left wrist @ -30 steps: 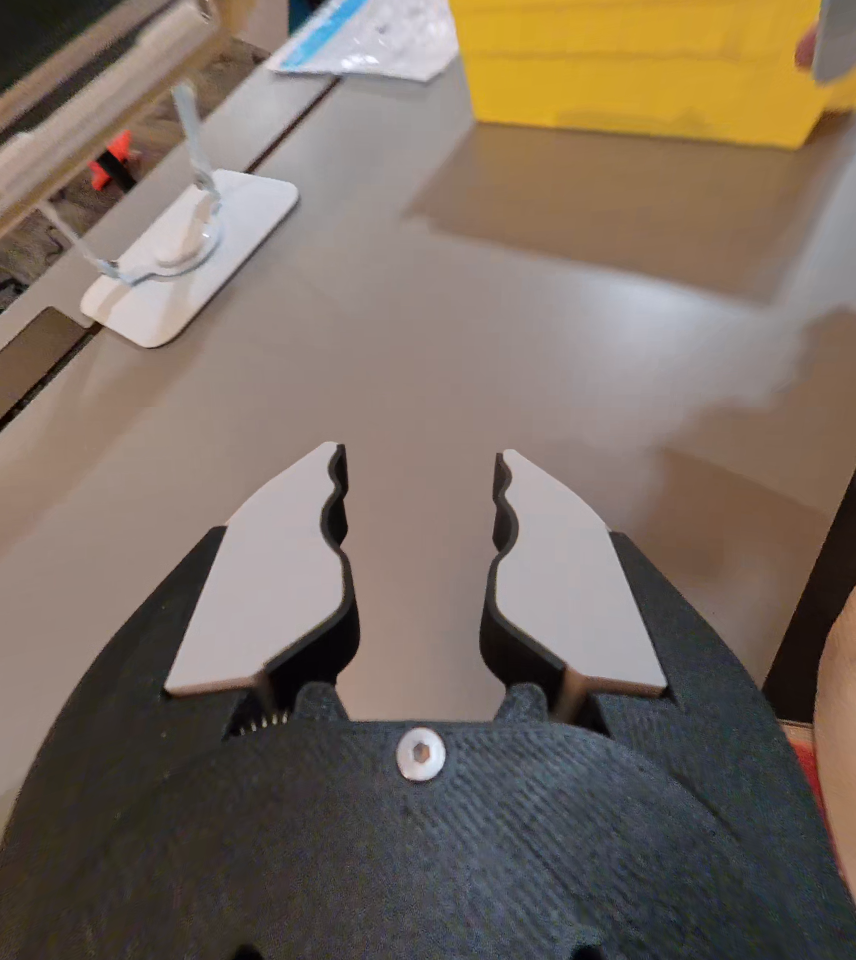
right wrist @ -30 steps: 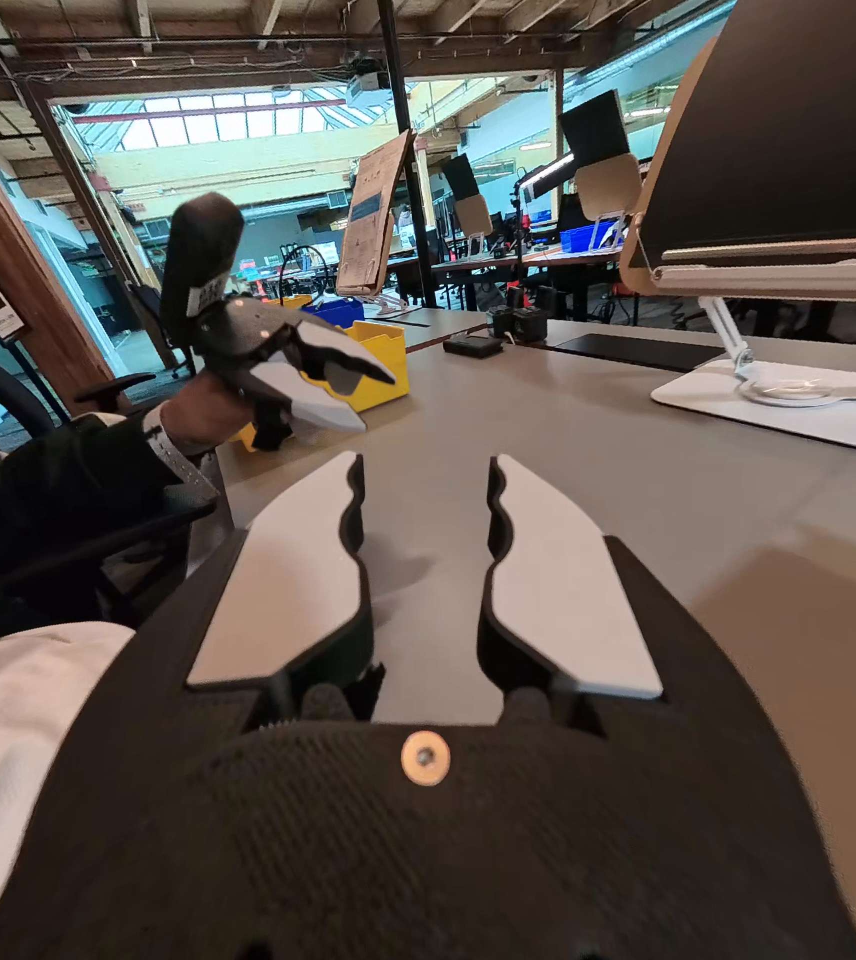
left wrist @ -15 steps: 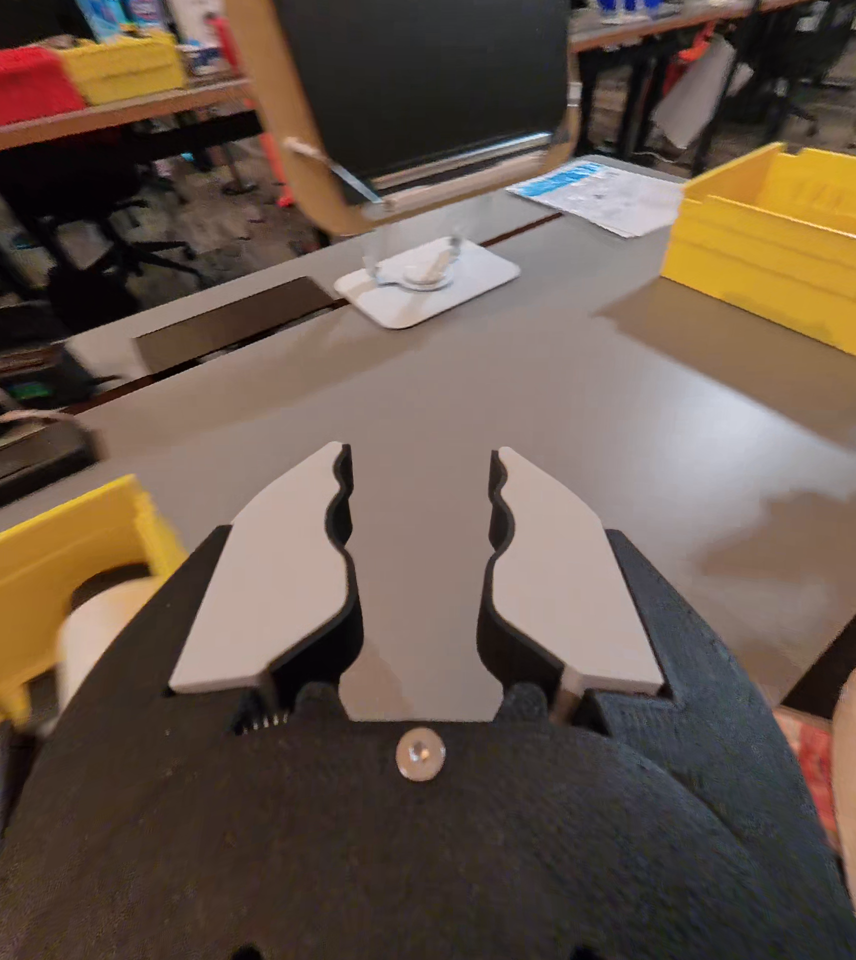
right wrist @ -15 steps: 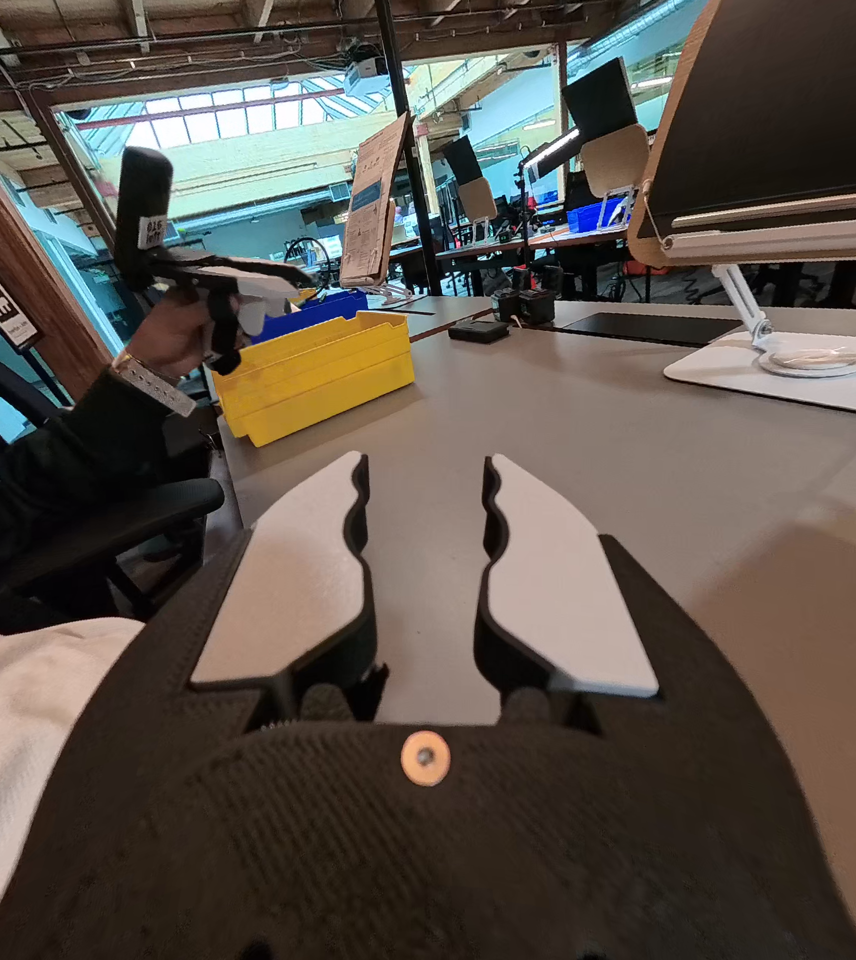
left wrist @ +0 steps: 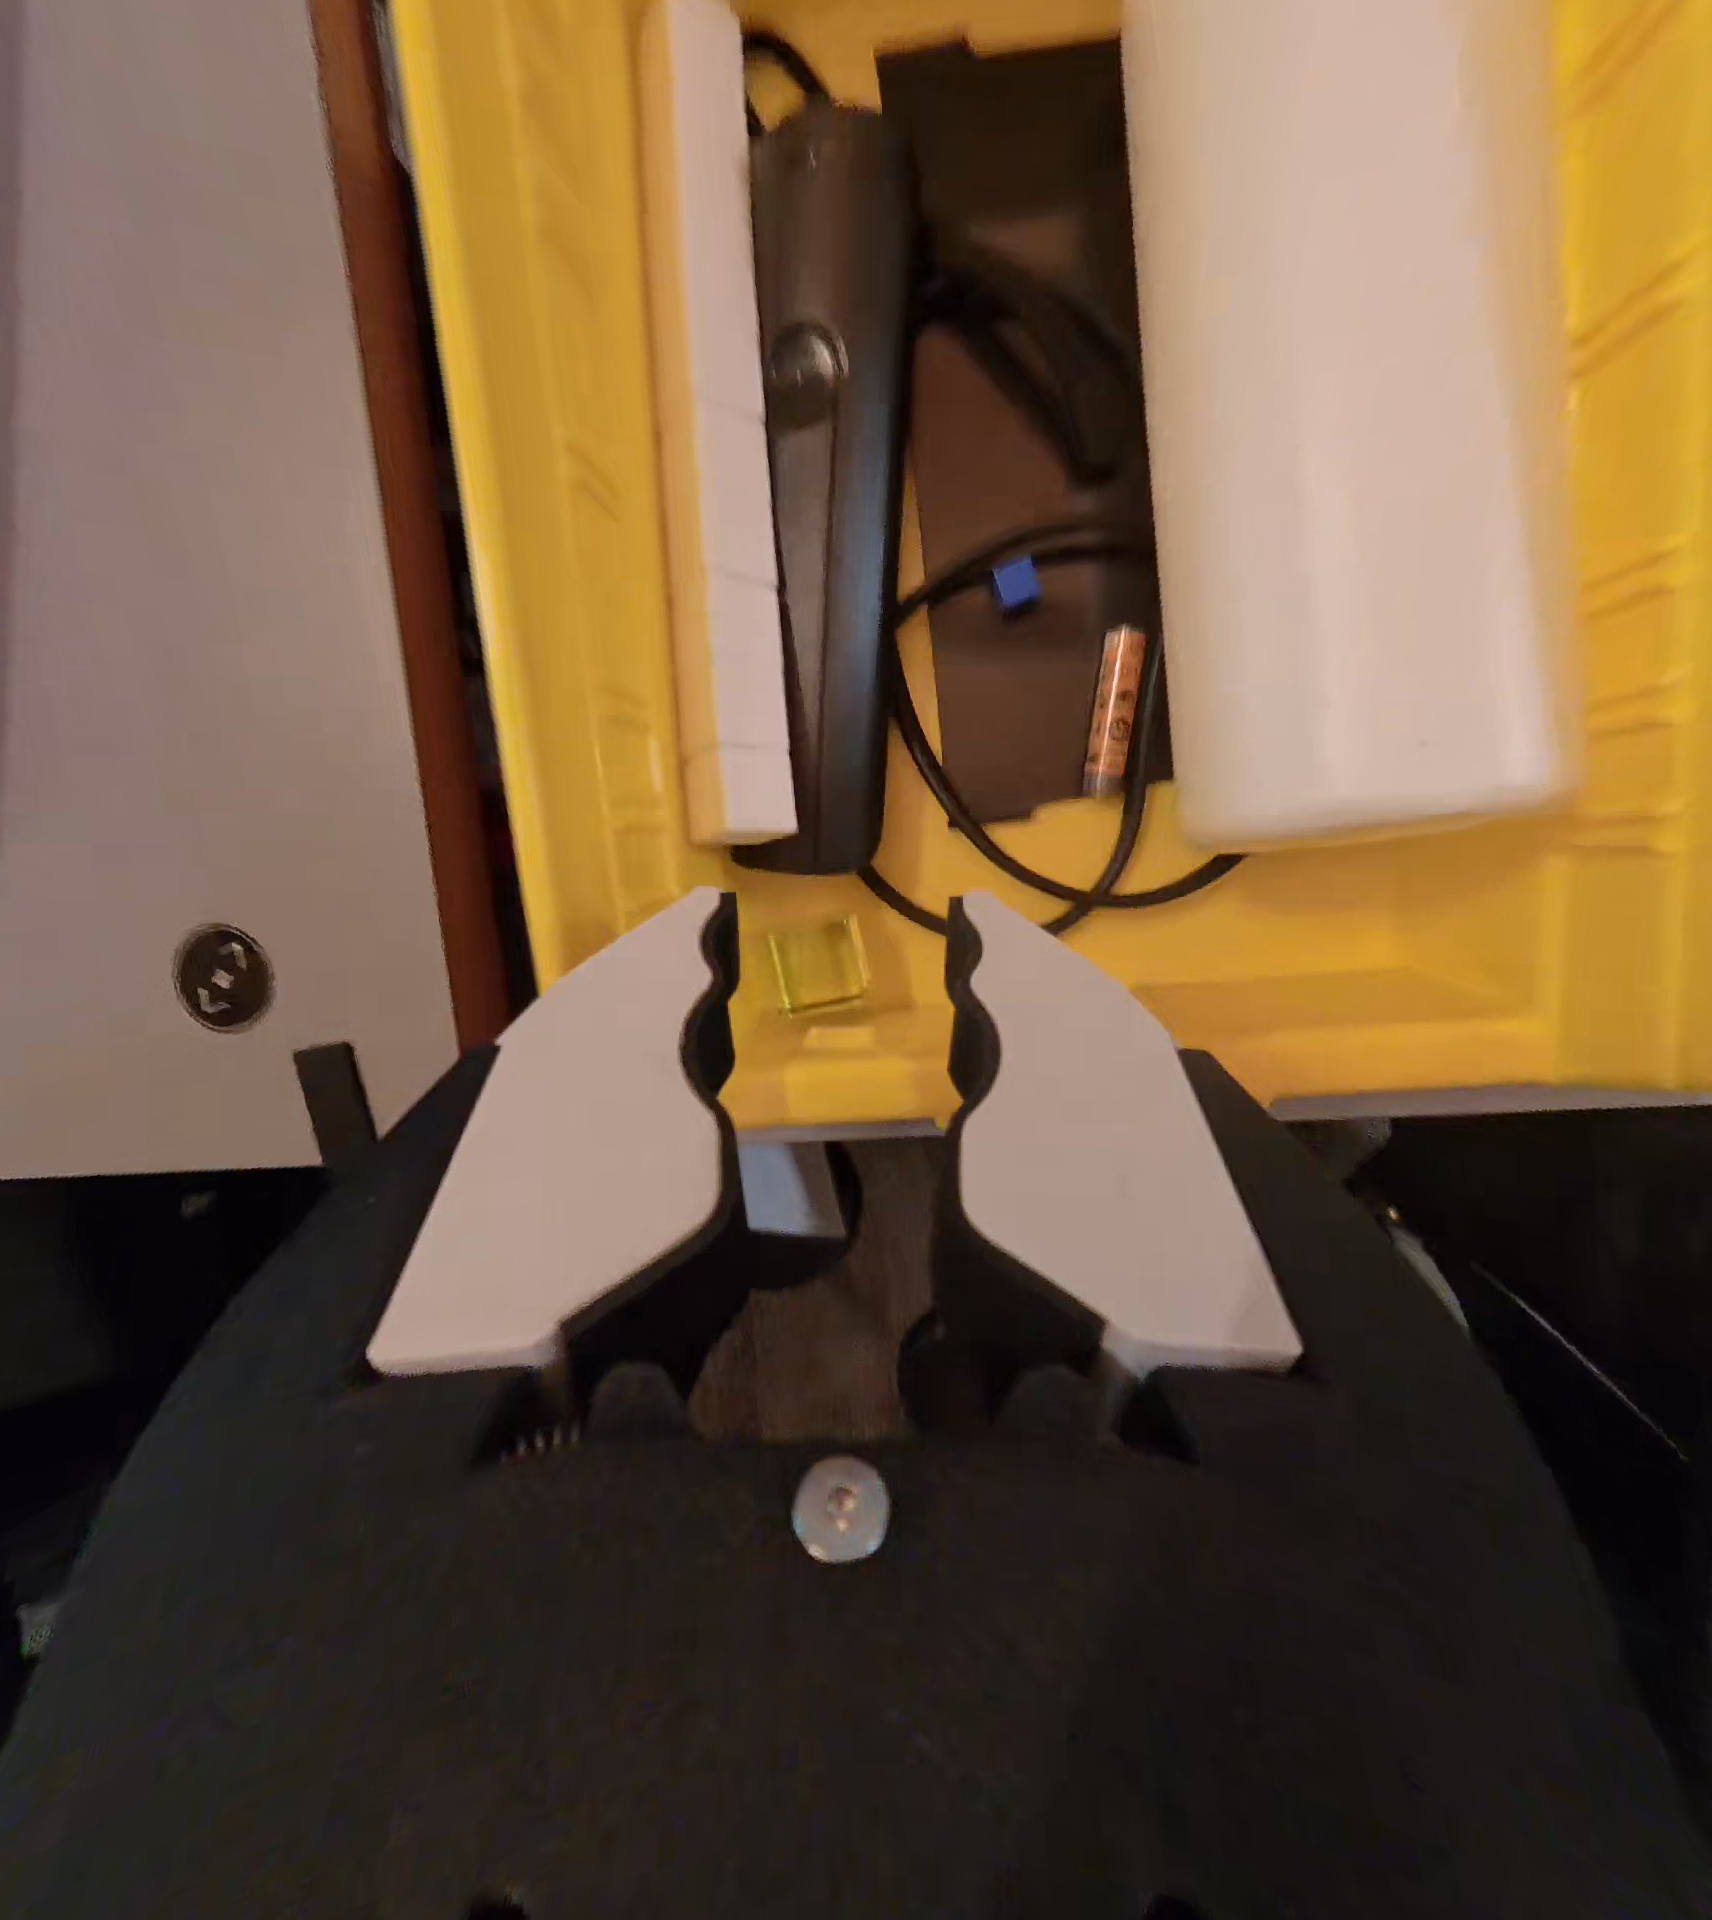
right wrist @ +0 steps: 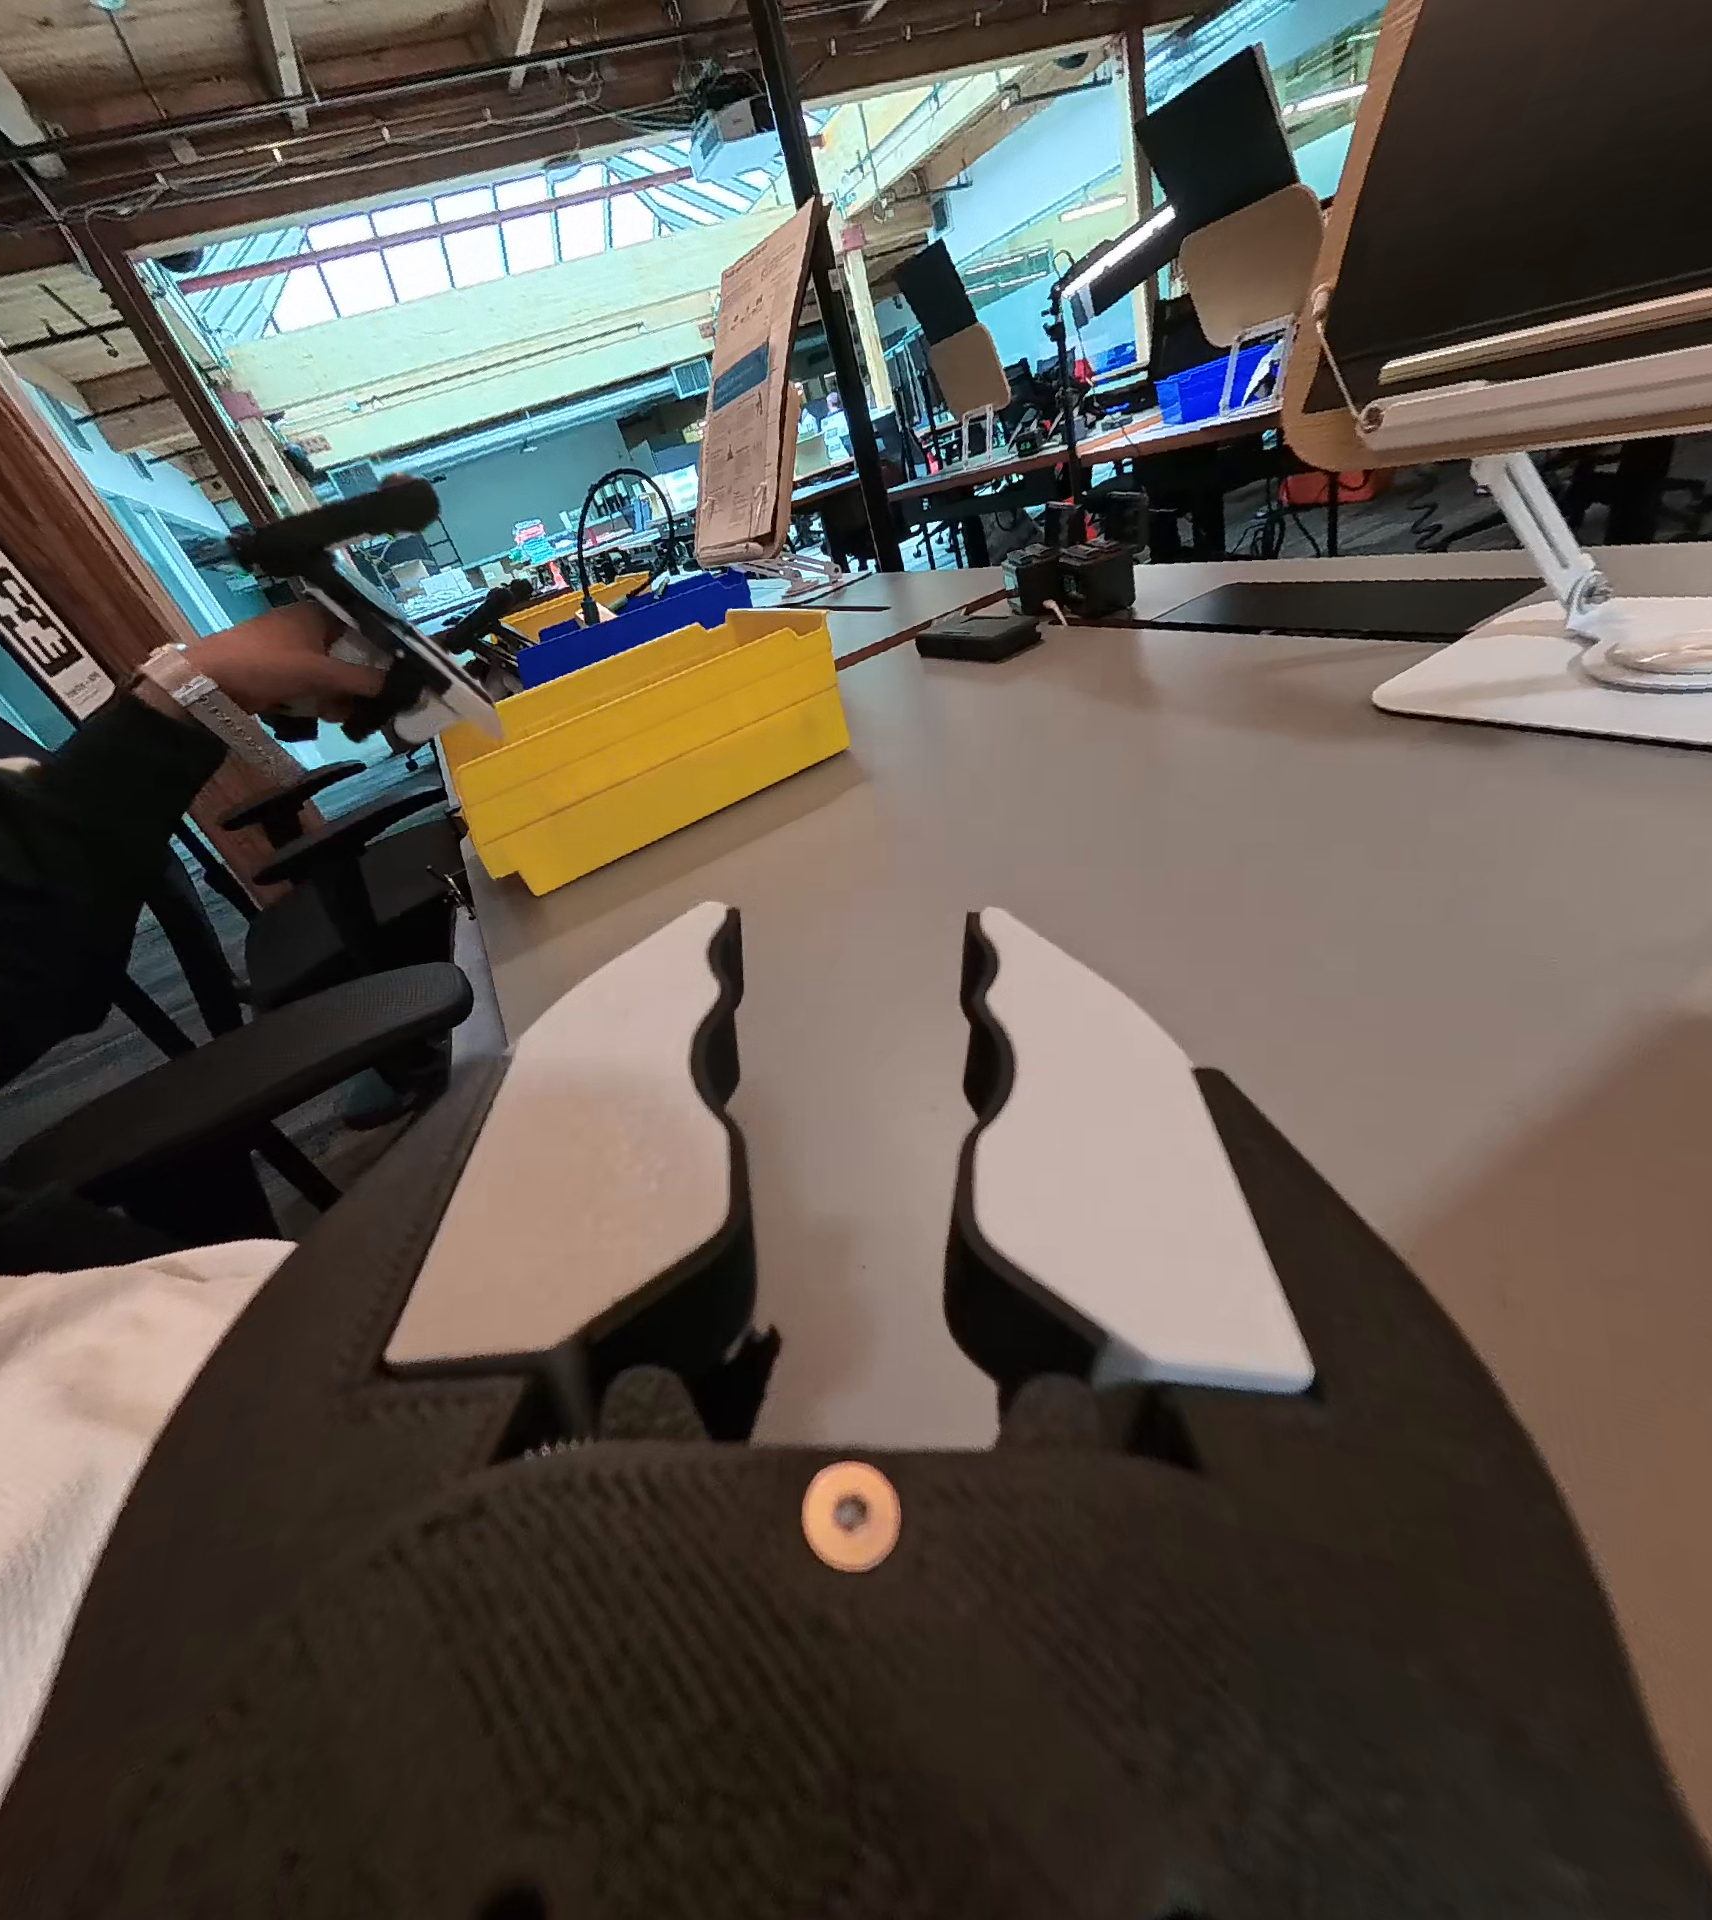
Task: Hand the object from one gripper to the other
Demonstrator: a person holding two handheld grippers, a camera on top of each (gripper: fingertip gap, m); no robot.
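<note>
The tabletop [right wrist: 1195, 831] carries a yellow bin [right wrist: 654, 748] at its left corner, and the step in hand looks like picking an object out of that bin with the left tongs [left wrist: 836, 971], which hang directly above it pointing down. The right tongs [right wrist: 852, 966] wait low over bare tabletop, well apart from the bin, spread and empty.

The left tongs are spread too, with nothing between them. To do the pick well, I would choose a target first: the bin is crowded, and a white roll [left wrist: 1340, 416], a white block [left wrist: 717, 468], a long black tool [left wrist: 826, 499] and a looped black cable [left wrist: 1018, 883] all lie close together. A straight descent with the fingers astride one item, clear of the cable, should avoid dragging neighbours.

Which item is the task's object is uncertain, as the picture is blurred. A small clear yellowish cube [left wrist: 816, 966] lies on the bin floor just between the left fingertips, near the front wall; a small battery [left wrist: 1112, 712] sits farther in, beside the roll.
</note>
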